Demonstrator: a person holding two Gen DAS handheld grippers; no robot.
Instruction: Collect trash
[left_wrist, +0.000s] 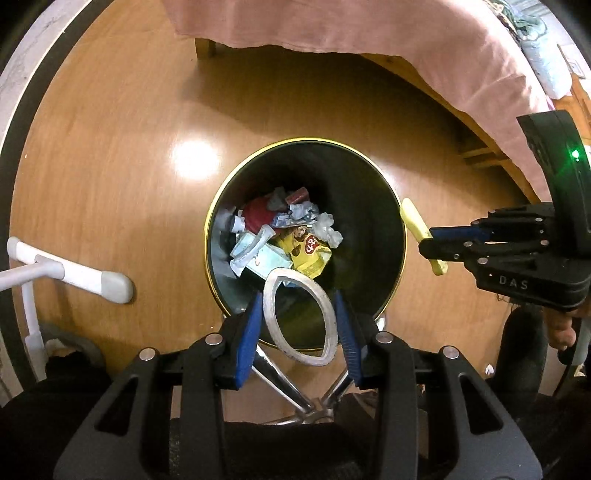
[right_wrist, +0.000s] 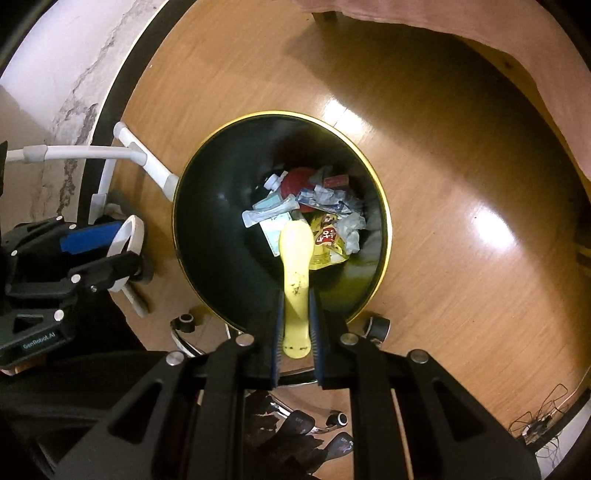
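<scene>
A black trash bin with a gold rim (left_wrist: 369, 158) (right_wrist: 373, 173) stands on the wooden floor, holding wrappers, crumpled paper and a yellow packet (left_wrist: 308, 251) (right_wrist: 327, 240). My left gripper (left_wrist: 299, 314) is shut on a squashed white tape ring (left_wrist: 271, 321) and holds it above the bin's near edge; the ring also shows in the right wrist view (right_wrist: 127, 236). My right gripper (right_wrist: 295, 306) is shut on a pale yellow plastic spoon (right_wrist: 295, 254) held over the bin; the spoon also shows in the left wrist view (left_wrist: 415, 221), beside the bin's right rim.
A pink bedsheet (left_wrist: 369, 26) hangs over a wooden bed frame at the back. A white drying-rack foot (left_wrist: 74, 273) (right_wrist: 147, 162) lies left of the bin. Chrome chair legs with castors (right_wrist: 376, 325) sit below the grippers. Wires (right_wrist: 539, 417) lie at the lower right.
</scene>
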